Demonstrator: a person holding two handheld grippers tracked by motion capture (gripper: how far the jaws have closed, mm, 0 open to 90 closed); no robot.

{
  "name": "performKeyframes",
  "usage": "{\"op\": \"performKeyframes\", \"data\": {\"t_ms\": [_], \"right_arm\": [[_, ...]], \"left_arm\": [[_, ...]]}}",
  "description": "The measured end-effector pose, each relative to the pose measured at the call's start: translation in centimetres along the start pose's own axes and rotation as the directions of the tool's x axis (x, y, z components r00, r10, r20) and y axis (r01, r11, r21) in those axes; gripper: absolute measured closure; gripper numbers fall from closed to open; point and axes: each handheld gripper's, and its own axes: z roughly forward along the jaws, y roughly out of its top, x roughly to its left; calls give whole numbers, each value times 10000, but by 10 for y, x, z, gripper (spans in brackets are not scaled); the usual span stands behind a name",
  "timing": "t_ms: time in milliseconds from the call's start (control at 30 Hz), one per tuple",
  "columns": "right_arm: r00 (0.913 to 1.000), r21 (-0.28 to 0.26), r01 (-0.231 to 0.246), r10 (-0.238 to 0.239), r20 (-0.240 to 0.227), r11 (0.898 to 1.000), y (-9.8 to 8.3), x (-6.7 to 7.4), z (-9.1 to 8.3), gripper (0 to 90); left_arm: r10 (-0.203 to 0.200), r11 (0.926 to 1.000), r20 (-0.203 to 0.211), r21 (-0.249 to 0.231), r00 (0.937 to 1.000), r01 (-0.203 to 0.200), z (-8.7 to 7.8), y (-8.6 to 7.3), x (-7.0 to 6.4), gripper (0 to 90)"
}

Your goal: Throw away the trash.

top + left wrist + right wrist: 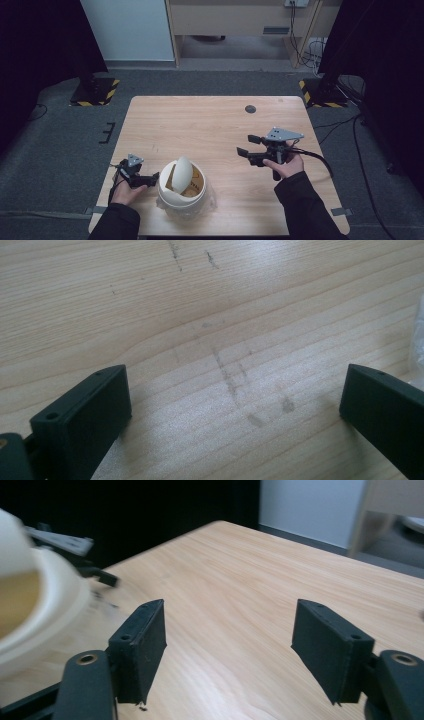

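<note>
A small white bin [183, 192] with a tilted swing lid [183, 171] and a clear plastic liner stands near the front edge of the wooden table [210, 125]. Something yellow-brown shows inside it. My left gripper [153, 177] is just left of the bin, pointing at it, jaws open. In the left gripper view, the left gripper [235, 385] spans bare wood, with a bit of liner [418, 330] at the right edge. My right gripper [247, 144] is open to the right of the bin, well apart from it. The right gripper view has the right gripper [227, 625] holding nothing and the bin [45, 605] at the left.
A dark round spot [250, 109] marks the far side of the table. Two stand bases with yellow-black stripes [95, 92] [320, 95] sit on the grey floor beyond it. Cables [350, 130] run along the floor at the right.
</note>
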Motion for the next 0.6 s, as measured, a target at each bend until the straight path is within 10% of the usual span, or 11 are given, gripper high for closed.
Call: {"op": "performKeyframes", "data": {"t_ms": [600], "right_arm": [[9703, 1284, -1301, 997, 2203, 9832, -58, -70, -10, 199]], "left_arm": [[-14, 10000, 22, -8, 10000, 14, 0, 0, 0, 0]]}}
